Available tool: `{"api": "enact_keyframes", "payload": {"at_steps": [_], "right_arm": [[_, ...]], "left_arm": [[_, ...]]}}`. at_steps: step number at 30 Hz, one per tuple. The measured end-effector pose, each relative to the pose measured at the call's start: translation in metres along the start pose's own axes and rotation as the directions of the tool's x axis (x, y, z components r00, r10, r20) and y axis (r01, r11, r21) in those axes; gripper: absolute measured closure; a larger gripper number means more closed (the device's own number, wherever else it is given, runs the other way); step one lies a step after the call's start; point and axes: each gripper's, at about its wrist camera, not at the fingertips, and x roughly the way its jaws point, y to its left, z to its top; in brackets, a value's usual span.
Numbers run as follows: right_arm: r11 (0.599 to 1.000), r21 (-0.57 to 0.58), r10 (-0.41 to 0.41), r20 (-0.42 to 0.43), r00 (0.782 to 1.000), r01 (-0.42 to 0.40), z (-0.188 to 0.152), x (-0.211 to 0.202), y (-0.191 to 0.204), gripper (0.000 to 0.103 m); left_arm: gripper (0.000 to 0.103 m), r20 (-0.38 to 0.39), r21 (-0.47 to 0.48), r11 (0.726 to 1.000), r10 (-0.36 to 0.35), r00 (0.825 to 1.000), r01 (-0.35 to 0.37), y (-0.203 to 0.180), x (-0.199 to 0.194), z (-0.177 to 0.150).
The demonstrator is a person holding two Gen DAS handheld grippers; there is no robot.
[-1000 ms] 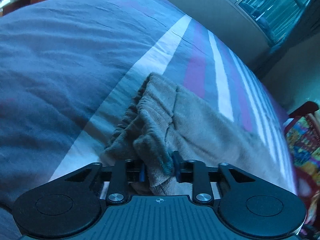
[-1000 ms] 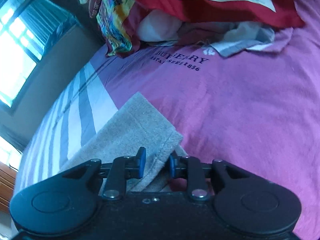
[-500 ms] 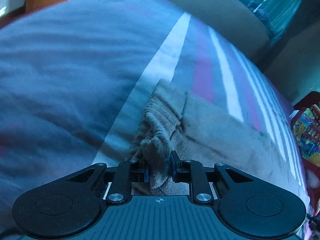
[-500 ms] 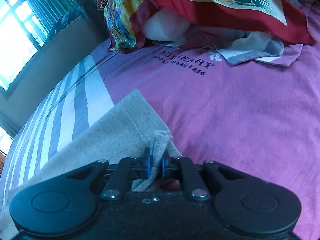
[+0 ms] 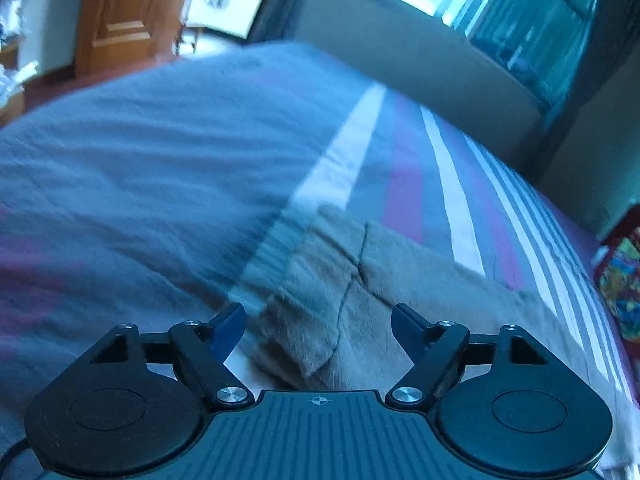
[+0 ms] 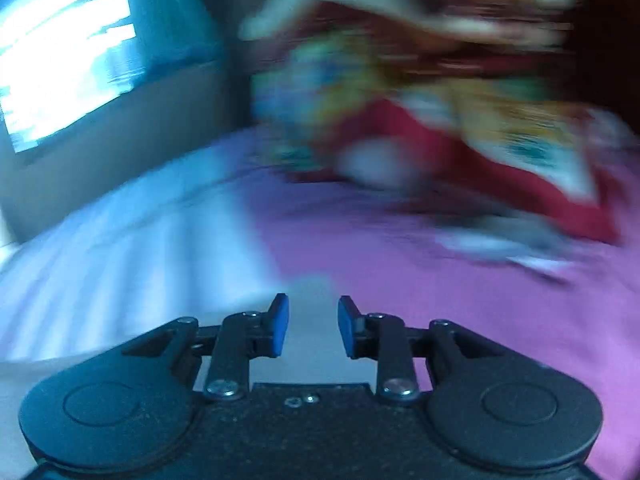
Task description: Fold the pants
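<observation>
A: Here, what is shown in the left wrist view?

B: The left gripper (image 5: 318,324) is seen with its jaws spread wide and nothing held between them. Just beyond and partly between the fingers, the pants (image 5: 360,280) (a greyish-tan, fuzzy fabric) are laid flat on the bedspread (image 5: 140,168), with a ribbed waistband at the near end. The bedspread is striped in white, grey and purple to the right of the pants. A wooden door (image 5: 124,12) and a window (image 5: 520,12) are visible past the bed.

A: And the right wrist view?

B: The right gripper (image 6: 313,326) is shown with its blue pads parted by a clear gap; nothing is clamped. The picture is heavily blurred. A pale strip is seen between the fingers, though whether it is the pants cannot be told. A purple stretch of the bedspread (image 6: 440,300) lies ahead, and a colourful red-and-yellow cloth (image 6: 440,120) is heaped at the far end. A bright window (image 6: 64,56) is seen on the left.
</observation>
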Motion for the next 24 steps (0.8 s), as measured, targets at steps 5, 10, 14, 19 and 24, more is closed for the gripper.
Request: {"api": "enact_keyframes", "payload": {"at_steps": [5,10,14,19,24], "right_arm": [[0.874,-0.13,0.436,-0.219,0.873,-0.469,0.005,0.068,0.146,0.067],[0.697,-0.171,0.584,-0.428,0.69,-0.696,-0.015,0.145,0.3,0.059],[0.608,-0.222,0.569,-0.547,0.614,-0.762,-0.042,0.186,0.377,0.062],[0.543,-0.238,0.552,-0.622,0.555,-0.806,-0.065,0.203,0.419,0.071],[0.476,-0.261,0.531,-0.676,0.511,-0.84,-0.071,0.2,0.433,0.076]], "left_arm": [[0.057,-0.026,0.017,0.996,0.088,0.996,-0.087,-0.001,0.017,-0.003],[0.057,-0.039,-0.053,0.998,0.038,0.999,-0.04,0.014,0.025,-0.01],[0.057,-0.038,-0.074,0.997,-0.001,0.999,-0.002,0.022,0.028,-0.012],[0.057,-0.015,-0.086,0.996,-0.026,1.0,0.025,0.026,0.032,-0.018],[0.057,0.001,-0.08,0.996,-0.041,0.999,0.041,0.028,0.032,-0.021]]}}
